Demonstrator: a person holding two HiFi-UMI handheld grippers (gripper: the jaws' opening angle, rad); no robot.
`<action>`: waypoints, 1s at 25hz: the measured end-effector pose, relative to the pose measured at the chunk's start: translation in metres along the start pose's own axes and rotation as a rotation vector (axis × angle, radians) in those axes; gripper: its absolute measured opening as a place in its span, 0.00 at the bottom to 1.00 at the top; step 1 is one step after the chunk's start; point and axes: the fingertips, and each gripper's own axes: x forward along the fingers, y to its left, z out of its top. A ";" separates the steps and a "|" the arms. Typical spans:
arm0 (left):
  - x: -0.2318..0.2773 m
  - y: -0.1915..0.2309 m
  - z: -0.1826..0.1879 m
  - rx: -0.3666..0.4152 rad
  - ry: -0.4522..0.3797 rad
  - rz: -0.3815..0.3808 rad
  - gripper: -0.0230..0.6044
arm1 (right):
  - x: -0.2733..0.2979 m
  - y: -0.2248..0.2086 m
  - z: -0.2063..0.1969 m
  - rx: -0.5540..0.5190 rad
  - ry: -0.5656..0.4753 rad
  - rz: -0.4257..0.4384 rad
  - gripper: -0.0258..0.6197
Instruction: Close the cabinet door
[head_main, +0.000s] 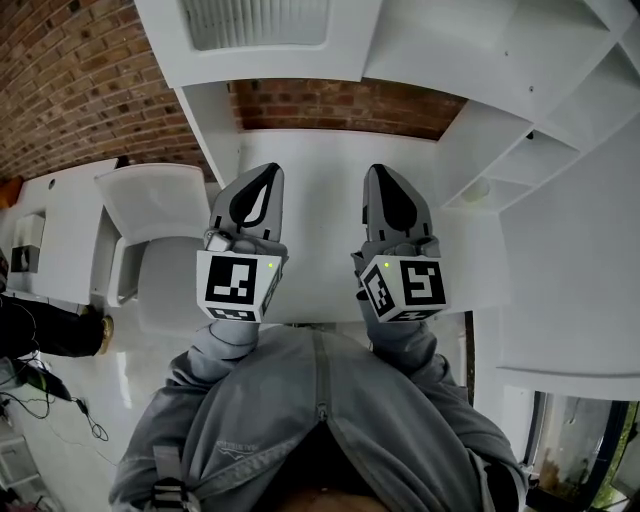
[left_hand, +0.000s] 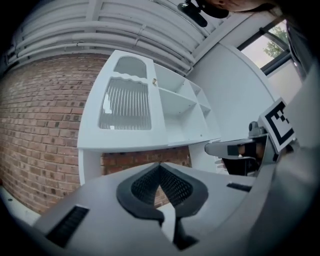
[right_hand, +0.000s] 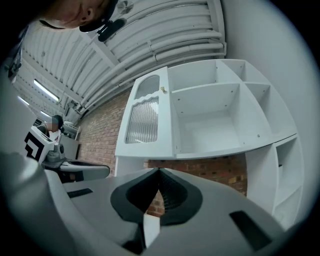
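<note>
- One white cabinet (right_hand: 210, 125) is standing against the brick wall (head_main: 70, 80), with open shelves filling its right side.
- One ribbed-glass cabinet door (right_hand: 142, 120) is sitting at the cabinet's upper left, lying about flush with the front edge.
- Two grippers are hovering apart over the bare desk (head_main: 320, 200): the left gripper (head_main: 267, 172) and the right gripper (head_main: 378, 172) are both clenched, gripping nothing.
</note>
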 end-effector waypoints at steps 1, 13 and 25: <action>-0.004 0.000 -0.004 0.000 0.003 0.008 0.04 | -0.003 0.002 -0.004 0.001 0.005 0.001 0.08; -0.030 -0.011 -0.043 -0.043 0.068 0.015 0.04 | -0.027 0.019 -0.040 0.014 0.062 0.021 0.08; -0.027 -0.016 -0.043 -0.030 0.067 0.003 0.04 | -0.026 0.019 -0.045 0.030 0.069 0.032 0.08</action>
